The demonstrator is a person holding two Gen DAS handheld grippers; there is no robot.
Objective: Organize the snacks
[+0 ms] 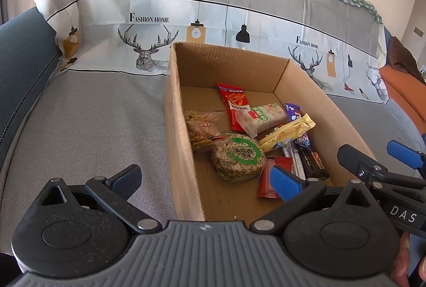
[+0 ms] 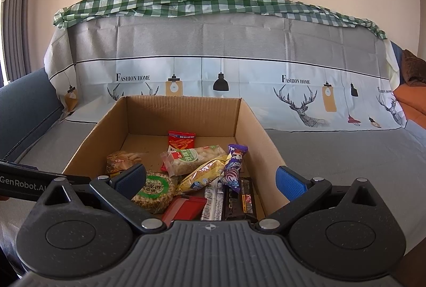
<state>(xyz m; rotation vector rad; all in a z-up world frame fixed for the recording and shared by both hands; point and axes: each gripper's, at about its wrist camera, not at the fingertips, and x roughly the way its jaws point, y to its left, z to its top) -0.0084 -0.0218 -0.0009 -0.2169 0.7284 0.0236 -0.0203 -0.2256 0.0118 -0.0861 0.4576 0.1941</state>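
Note:
An open cardboard box [image 1: 178, 127] [image 2: 263, 135] sits on a grey-covered sofa seat and holds several wrapped snacks. Among them are a round rice cake with a green label [image 1: 239, 158] [image 2: 154, 191], a tall red packet [image 1: 234, 106] [image 2: 181, 141], a yellow bar [image 1: 287, 134] [image 2: 203, 175], a purple lollipop pack [image 2: 234, 170] and a flat red packet [image 1: 269, 183] [image 2: 183, 208]. My left gripper [image 1: 206, 180] hangs open over the box's near left wall. My right gripper [image 2: 211, 180] [image 1: 372, 155] stands open above the box's near end. Neither holds anything.
A printed cover with deer and lamp drawings drapes the sofa back [image 2: 213, 47], topped by a green checked cloth [image 2: 186, 1]. A blue sofa arm [image 1: 24, 53] rises at the left. An orange cushion [image 2: 411, 98] lies at the far right. Grey seat surrounds the box.

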